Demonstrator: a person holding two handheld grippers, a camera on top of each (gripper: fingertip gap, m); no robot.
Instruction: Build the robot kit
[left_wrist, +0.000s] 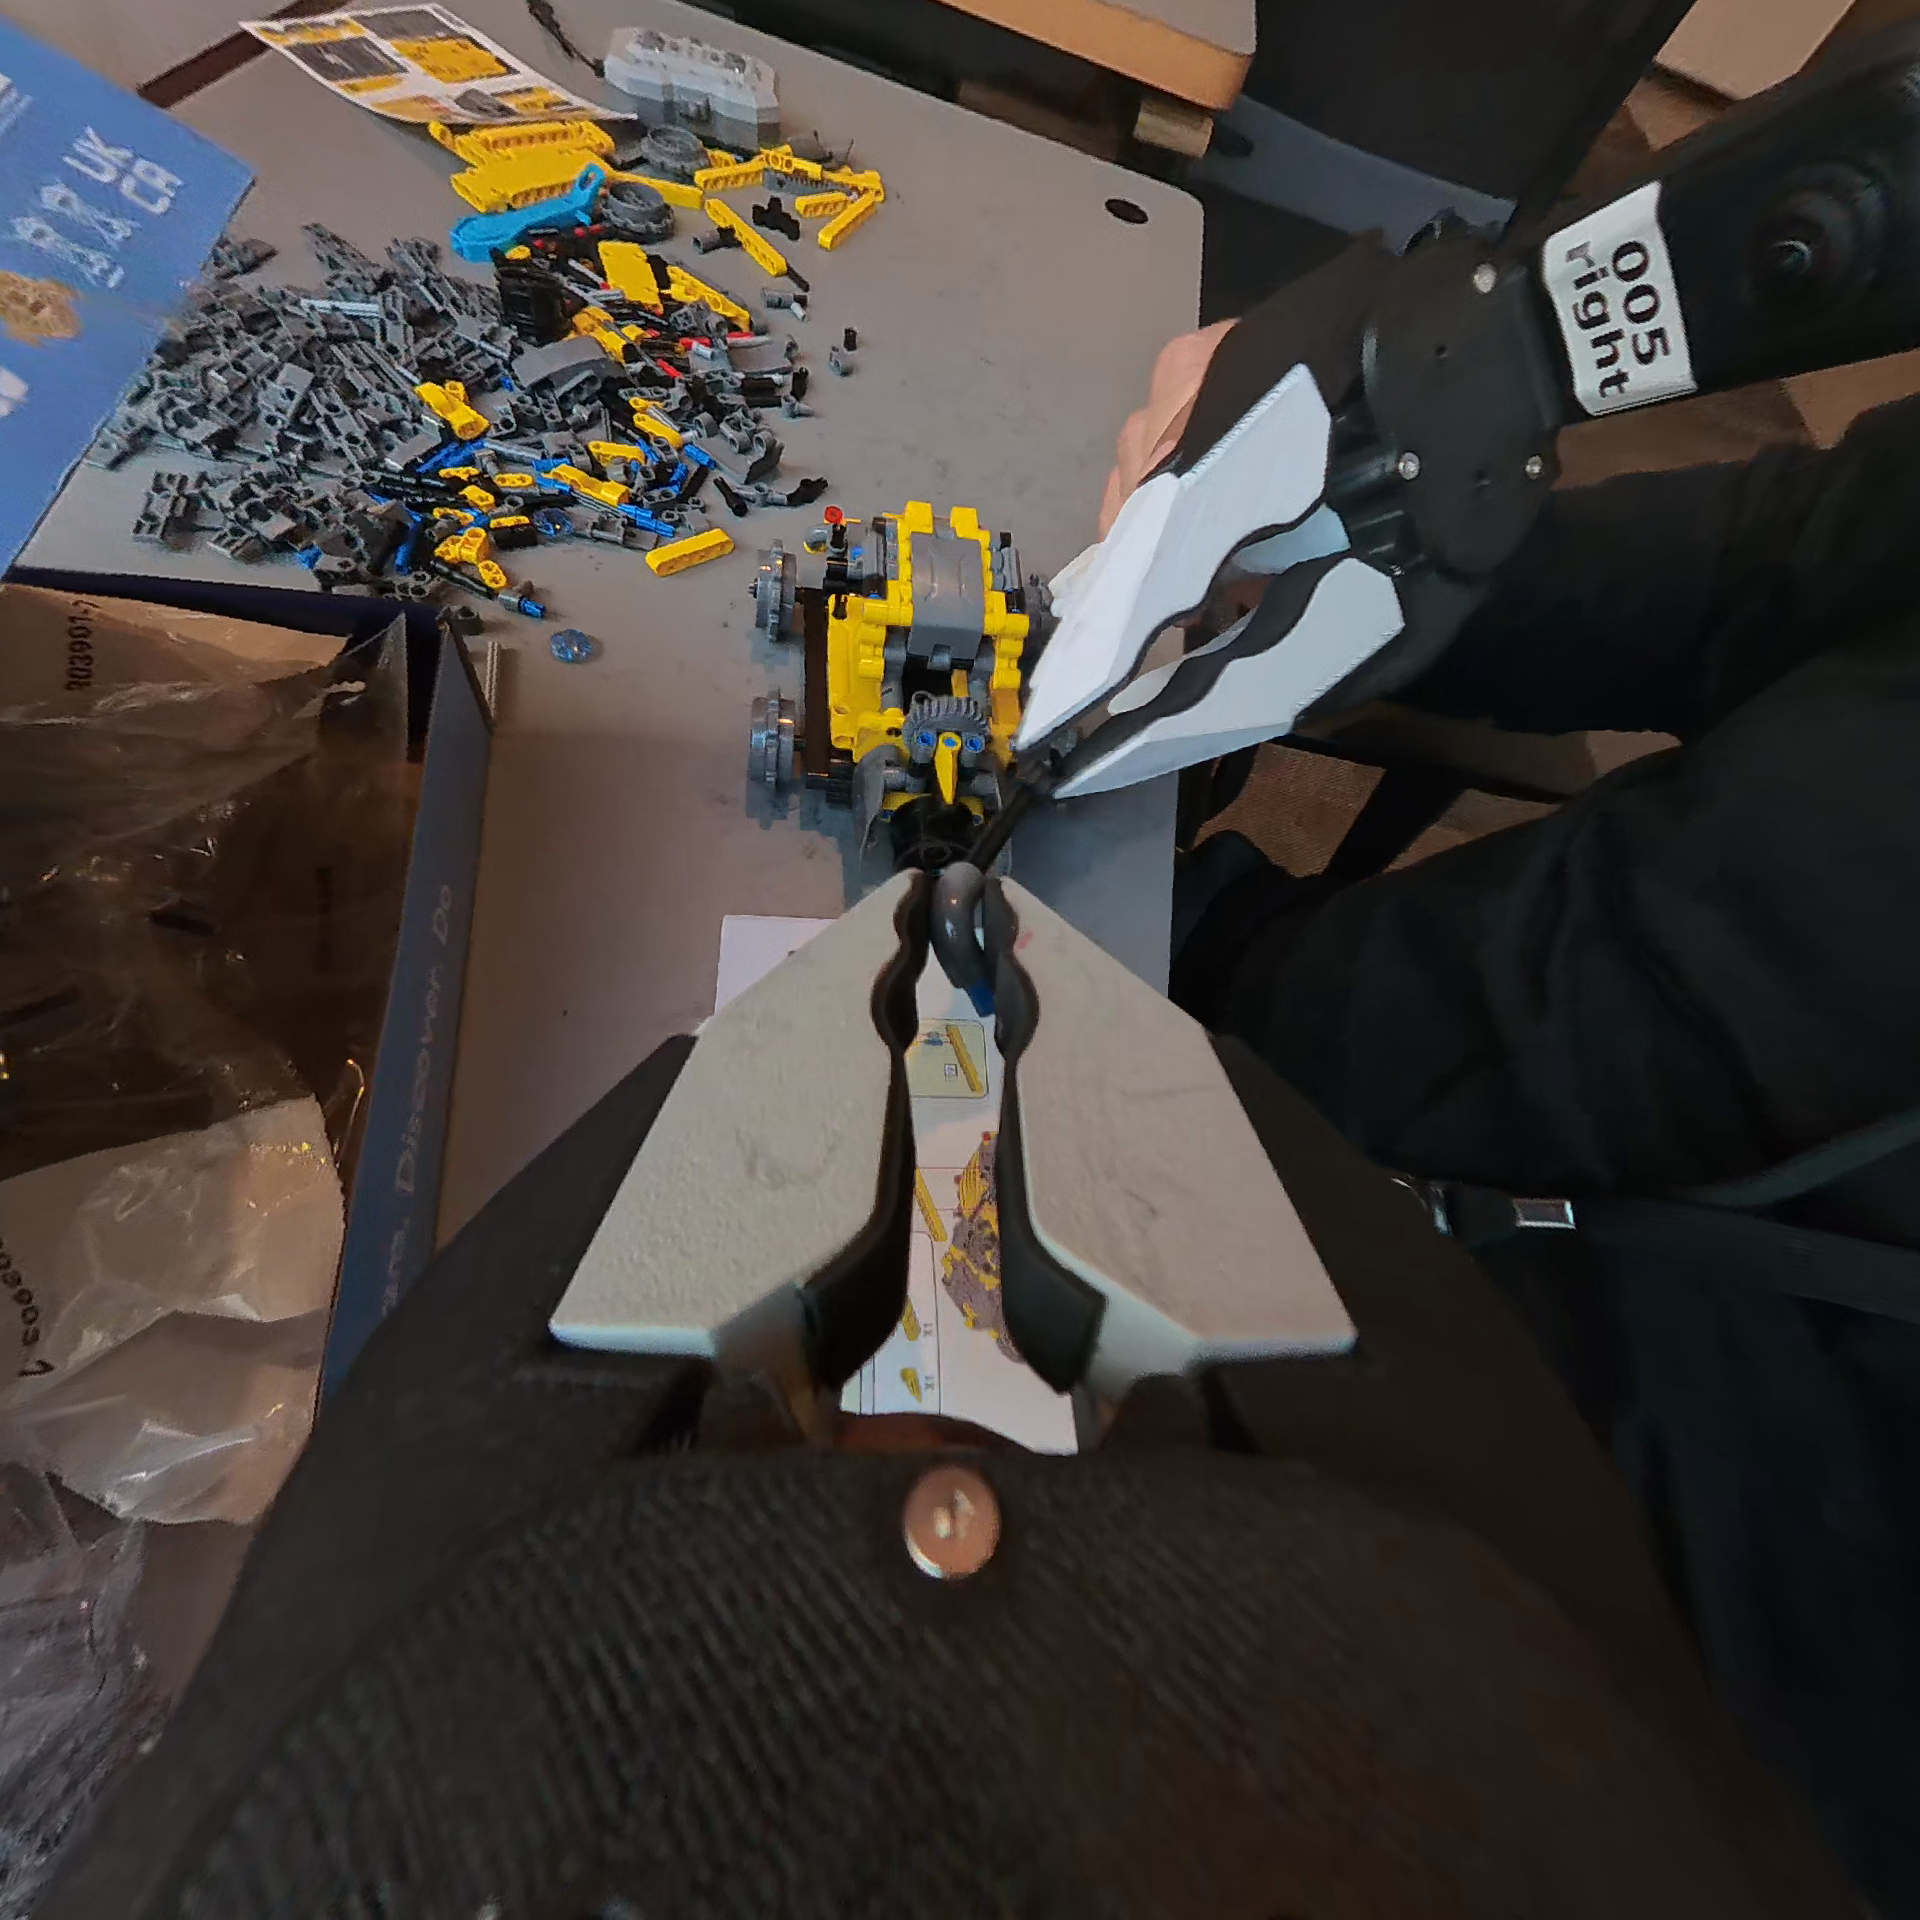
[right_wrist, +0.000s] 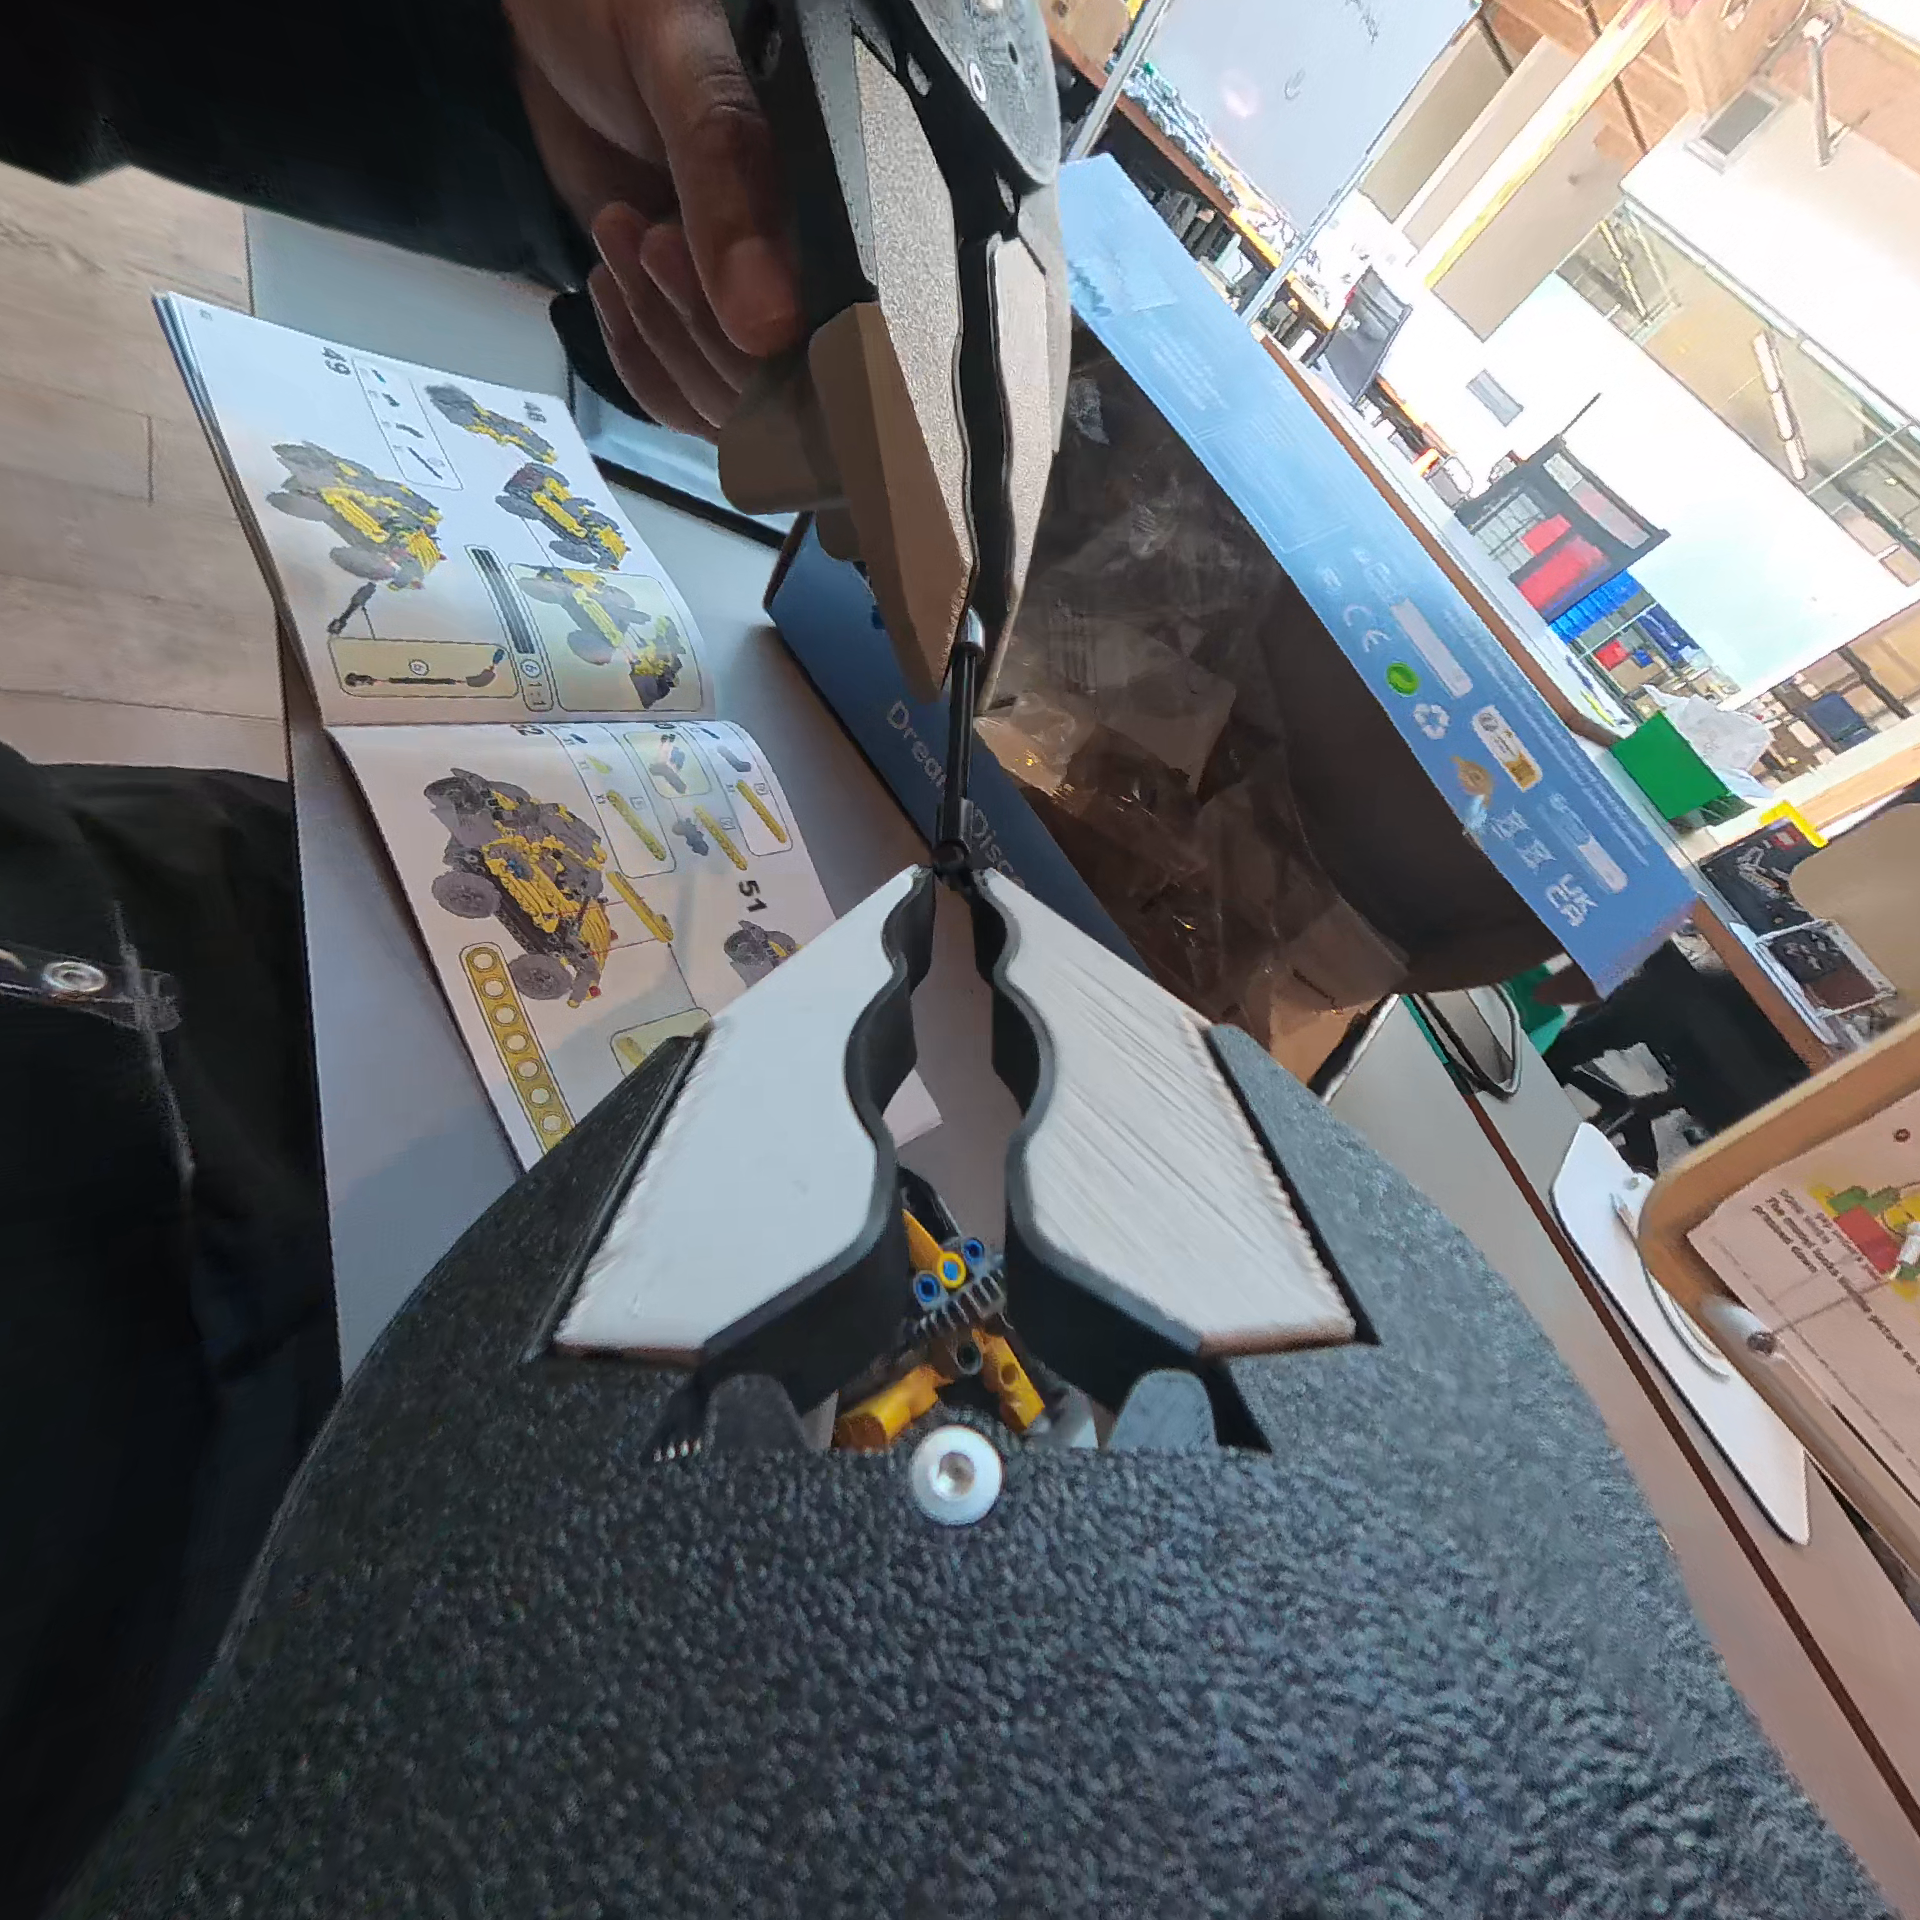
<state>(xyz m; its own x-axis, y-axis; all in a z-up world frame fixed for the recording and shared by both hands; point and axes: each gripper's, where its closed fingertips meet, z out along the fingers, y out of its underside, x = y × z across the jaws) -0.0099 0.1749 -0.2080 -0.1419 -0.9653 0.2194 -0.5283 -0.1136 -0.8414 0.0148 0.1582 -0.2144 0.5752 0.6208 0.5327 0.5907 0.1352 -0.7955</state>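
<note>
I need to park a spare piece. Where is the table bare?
Bare grey table lies between the dark blue box and the yellow model vehicle, and past the vehicle toward the far corner. The loose-parts pile crowds the far left.

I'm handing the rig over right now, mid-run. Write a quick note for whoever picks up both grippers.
Left gripper: shut on the grey curved piece at one end of the thin black rod.
Right gripper: shut on the rod's other end, close beside the model.
Yellow model: partly built, standing on the grey table.
Loose parts: piled beyond it.
Booklet: lying open.
Blue box: holds plastic bags.
</note>
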